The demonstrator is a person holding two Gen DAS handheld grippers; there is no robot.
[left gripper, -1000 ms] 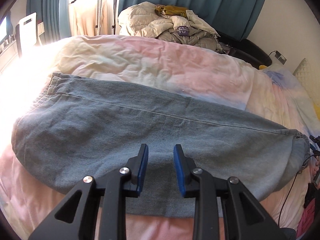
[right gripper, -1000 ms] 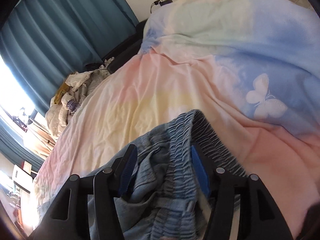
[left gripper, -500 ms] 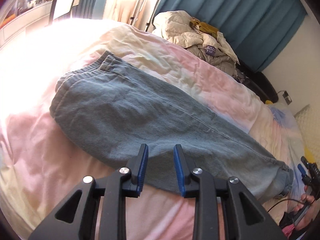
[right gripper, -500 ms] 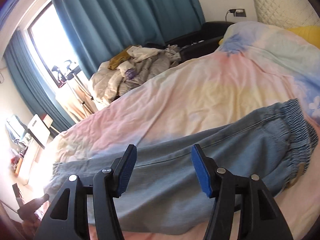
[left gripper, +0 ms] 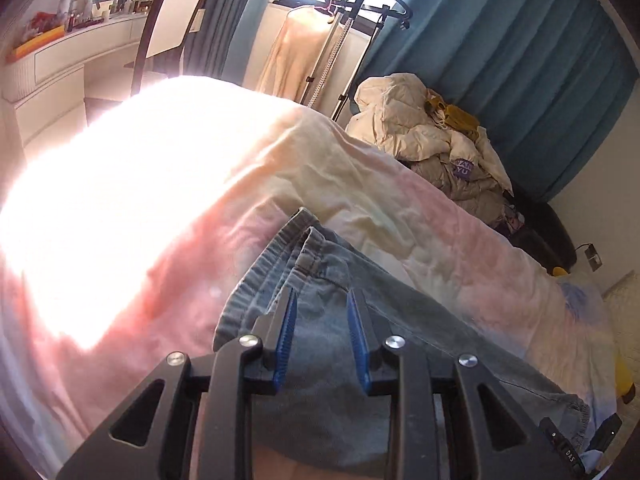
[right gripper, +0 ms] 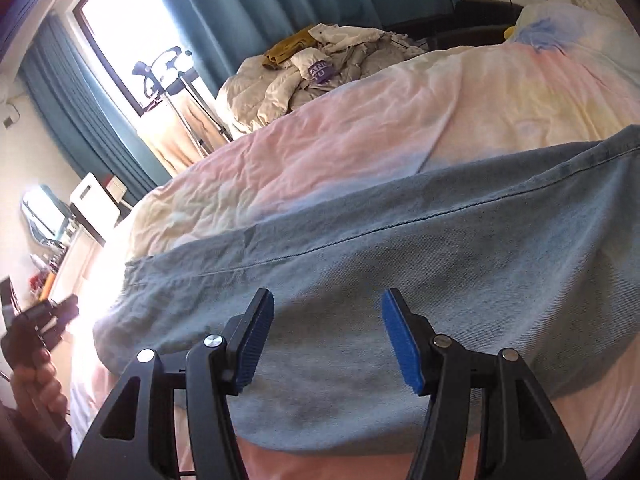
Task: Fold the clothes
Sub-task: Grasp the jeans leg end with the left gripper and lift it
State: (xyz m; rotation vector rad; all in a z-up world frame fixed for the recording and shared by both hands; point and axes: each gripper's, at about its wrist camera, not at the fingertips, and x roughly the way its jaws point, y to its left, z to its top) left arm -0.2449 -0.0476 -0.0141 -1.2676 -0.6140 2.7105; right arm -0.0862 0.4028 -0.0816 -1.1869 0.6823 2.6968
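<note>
Far to your left, the desk [left gripper: 60, 46] with the white-backed chair [left gripper: 172, 20] stands by the window, and the near corner of the bed [left gripper: 120, 184] is washed out by sunlight. Your left tool [left gripper: 321, 330] hangs over the elastic end of the blue denim trousers [left gripper: 420, 344], its blue pads a narrow gap apart with only air between them, grasping nothing. The trousers lie flat along the pastel bedspread [right gripper: 360, 144], stretching from that gathered end toward the right. Your right tool [right gripper: 328, 336] hovers over their middle with its pads spread wide and released, the cloth below it untouched. In the right wrist view your left hand [right gripper: 34, 376] shows at the left edge, wrapped round its handle. Beyond the bed, a heap of pale jackets [right gripper: 320, 72] sits before the teal curtains [right gripper: 260, 0], just right of the clothes stand [left gripper: 352, 40].
</note>
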